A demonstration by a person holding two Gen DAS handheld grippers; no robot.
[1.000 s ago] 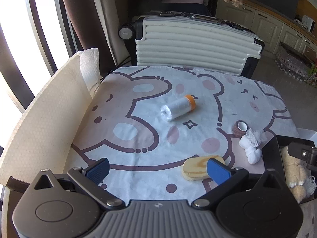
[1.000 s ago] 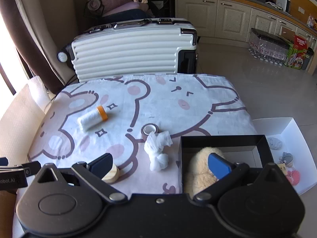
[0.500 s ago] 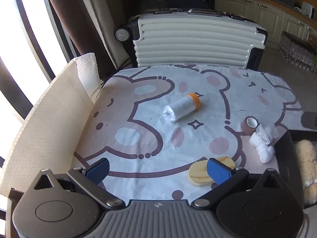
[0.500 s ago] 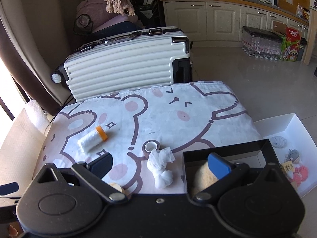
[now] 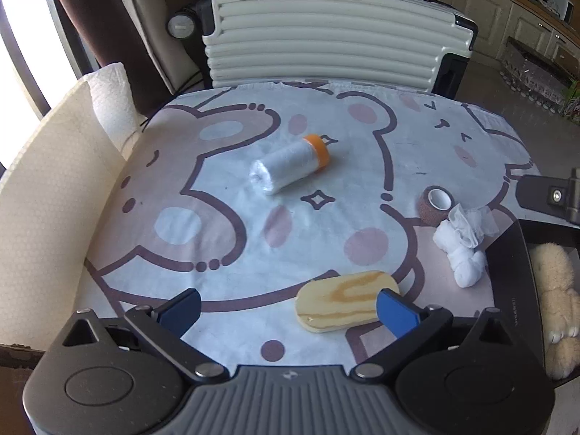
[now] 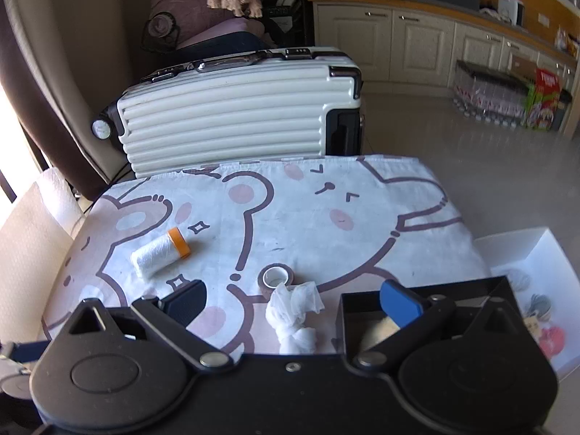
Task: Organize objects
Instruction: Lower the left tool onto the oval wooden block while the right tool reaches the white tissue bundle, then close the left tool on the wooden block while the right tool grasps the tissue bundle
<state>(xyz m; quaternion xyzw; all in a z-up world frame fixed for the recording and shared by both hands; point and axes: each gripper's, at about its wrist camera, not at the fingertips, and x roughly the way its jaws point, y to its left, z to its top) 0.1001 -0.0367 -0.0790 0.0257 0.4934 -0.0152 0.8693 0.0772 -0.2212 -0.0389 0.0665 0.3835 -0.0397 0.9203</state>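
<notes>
As it lies flat, wooden block (image 5: 347, 301), long axis left-right

The tablecloth (image 5: 224, 239) ahead of the left gripper (image 5: 288, 306) is showing white with brown-outlined cartoon bears and pink cheek spots, and the block (image 5: 344, 304) at that gripper's blue right fingertip (image 5: 393, 311) is showing pale wood with a tan grain swirl. Farther ahead a roll (image 5: 286, 170) is gleaming clear white with an orange cap, while right of the gripper a brown tape ring (image 5: 435, 203), a white cloth bundle (image 5: 462, 250) and a beige plush (image 5: 554, 282) in a black box (image 5: 511, 282) are showing, with a cream ribbed suitcase (image 5: 326, 43) beyond
</notes>
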